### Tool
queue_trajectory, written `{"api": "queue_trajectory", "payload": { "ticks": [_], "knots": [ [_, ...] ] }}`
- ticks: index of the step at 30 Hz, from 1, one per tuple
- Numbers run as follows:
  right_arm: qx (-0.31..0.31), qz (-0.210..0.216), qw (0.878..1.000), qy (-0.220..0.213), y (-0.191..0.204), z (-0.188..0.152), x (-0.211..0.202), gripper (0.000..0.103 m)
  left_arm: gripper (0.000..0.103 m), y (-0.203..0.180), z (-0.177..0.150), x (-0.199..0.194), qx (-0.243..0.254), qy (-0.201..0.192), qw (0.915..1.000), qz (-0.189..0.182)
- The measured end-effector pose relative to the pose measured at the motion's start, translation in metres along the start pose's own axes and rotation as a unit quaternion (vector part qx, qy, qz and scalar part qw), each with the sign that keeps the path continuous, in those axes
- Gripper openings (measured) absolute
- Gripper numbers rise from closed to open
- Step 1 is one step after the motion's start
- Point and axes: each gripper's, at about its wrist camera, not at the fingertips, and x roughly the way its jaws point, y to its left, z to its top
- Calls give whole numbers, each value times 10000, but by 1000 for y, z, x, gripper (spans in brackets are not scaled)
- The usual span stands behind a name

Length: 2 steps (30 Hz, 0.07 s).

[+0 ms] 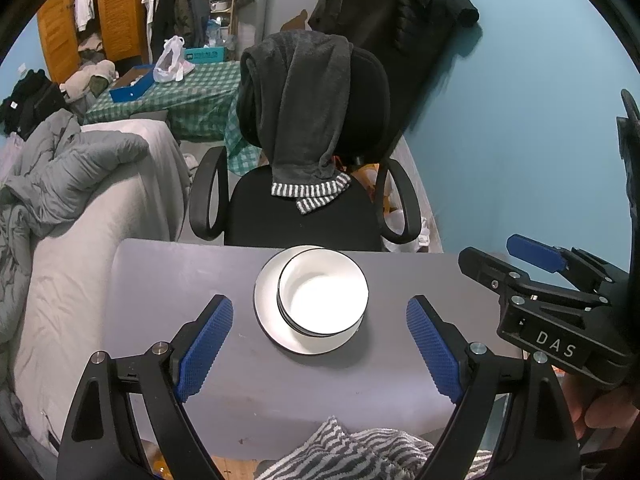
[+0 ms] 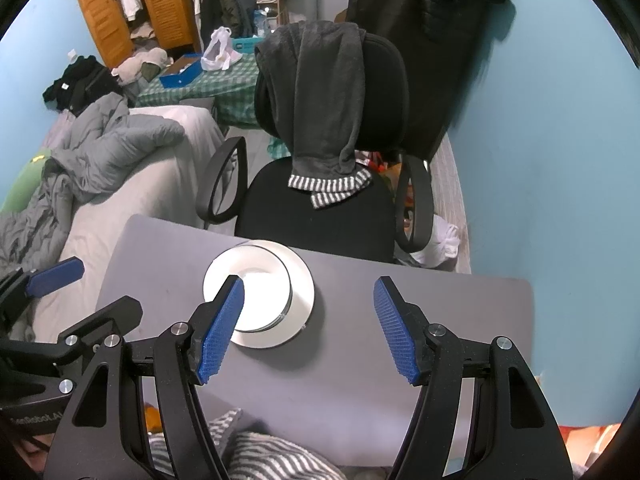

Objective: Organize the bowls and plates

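White bowls with black rims (image 1: 323, 293) sit nested on a white plate (image 1: 267, 320) in the middle of the small grey table (image 1: 168, 280). My left gripper (image 1: 320, 350) hovers above the table on the near side of the stack, open, nothing between its blue pads (image 1: 206, 348). In the right wrist view the same bowls (image 2: 260, 284) and plate (image 2: 300, 292) lie left of centre. My right gripper (image 2: 310, 328) stands open above the table with nothing held. Its left pad (image 2: 222, 330) overlaps the bowls in the picture. Each gripper shows at the edge of the other's view.
A black office chair (image 1: 308, 208) draped with a dark garment stands behind the table. A bed with a grey duvet (image 1: 72, 168) lies to the left and a blue wall (image 1: 520, 140) to the right. A striped cloth (image 1: 352, 456) lies at the table's near edge.
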Motion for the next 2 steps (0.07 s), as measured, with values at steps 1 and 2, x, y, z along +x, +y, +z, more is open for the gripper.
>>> {"api": "queue_trajectory", "payload": {
  "ticks": [1, 2],
  "knots": [
    [4, 3, 10000, -2, 0, 0, 0, 66, 90, -1, 0, 0, -8, 15, 10000, -6],
    [4, 0, 10000, -3, 0, 0, 0, 66, 90, -1, 0, 0, -18, 27, 10000, -11]
  ]
}}
